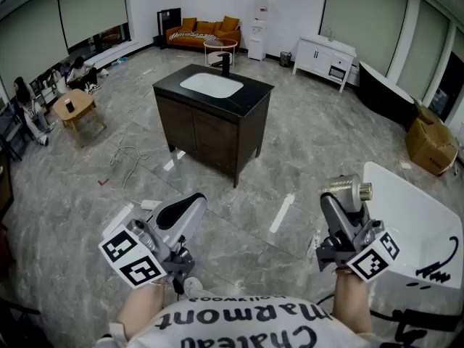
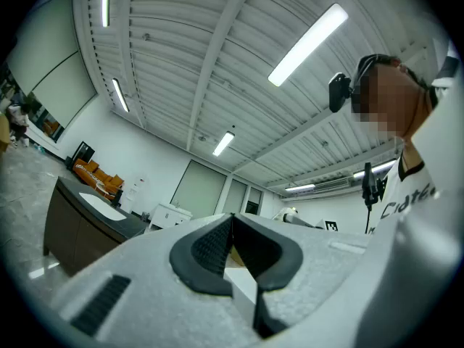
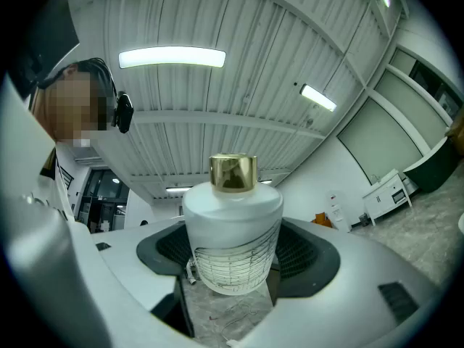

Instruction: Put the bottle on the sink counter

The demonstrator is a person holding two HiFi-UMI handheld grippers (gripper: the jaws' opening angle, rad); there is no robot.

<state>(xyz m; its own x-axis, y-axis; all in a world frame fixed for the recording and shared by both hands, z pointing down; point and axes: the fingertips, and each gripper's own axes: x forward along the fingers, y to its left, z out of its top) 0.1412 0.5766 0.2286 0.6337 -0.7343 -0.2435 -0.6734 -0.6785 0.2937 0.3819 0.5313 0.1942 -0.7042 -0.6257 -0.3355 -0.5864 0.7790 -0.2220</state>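
A white bottle (image 3: 232,230) with a gold cap (image 3: 233,172) stands upright between the pads of my right gripper (image 3: 235,256), which is shut on its body. In the head view that gripper (image 1: 346,207) is at the lower right, with the bottle (image 1: 348,189) at its tip. My left gripper (image 1: 181,212) is at the lower left, its jaws together with nothing between them; its dark pads (image 2: 210,249) meet in the left gripper view. The sink counter (image 1: 250,101), a dark cabinet with a black top and a white basin (image 1: 211,85), stands some way ahead across the floor.
A black faucet (image 1: 225,64) rises behind the basin. A white tub (image 1: 413,223) is close on the right. Cables (image 1: 129,158) lie on the floor left of the counter. Orange sofa (image 1: 203,33), white cabinet (image 1: 324,55), cardboard box (image 1: 431,142) and wooden table (image 1: 72,107) line the room's edges.
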